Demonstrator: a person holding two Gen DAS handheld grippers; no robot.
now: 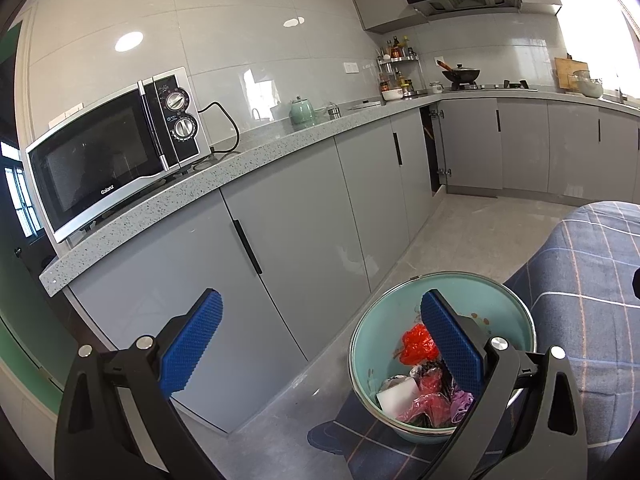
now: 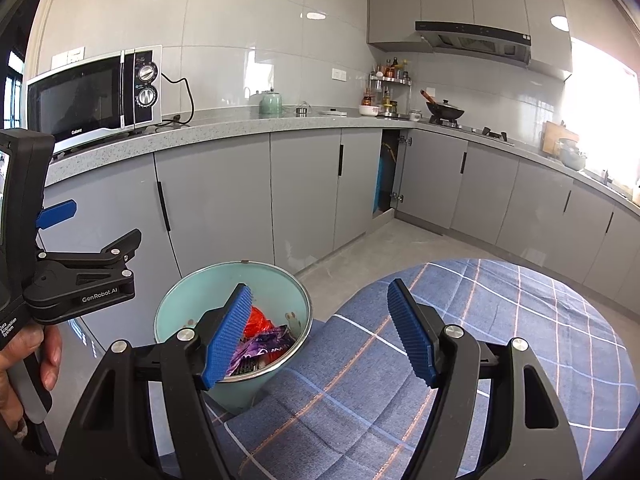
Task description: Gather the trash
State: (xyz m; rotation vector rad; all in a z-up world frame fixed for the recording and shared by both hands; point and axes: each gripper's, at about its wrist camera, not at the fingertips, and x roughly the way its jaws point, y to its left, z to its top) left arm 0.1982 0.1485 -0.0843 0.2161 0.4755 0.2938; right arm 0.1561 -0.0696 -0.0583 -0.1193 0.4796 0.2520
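A pale green trash bin stands at the edge of a blue plaid cloth. It holds a red plastic bag, a white piece, pink wrapping and a purple wrapper. My left gripper is open and empty, its right finger over the bin mouth. In the right wrist view the bin sits lower left, with red bag and purple wrapper inside. My right gripper is open and empty, above the bin's right rim and the cloth.
Grey cabinets run under a speckled counter with a microwave, a green kettle and a wok on the stove. One corner cabinet door stands ajar. The left gripper body is at the left.
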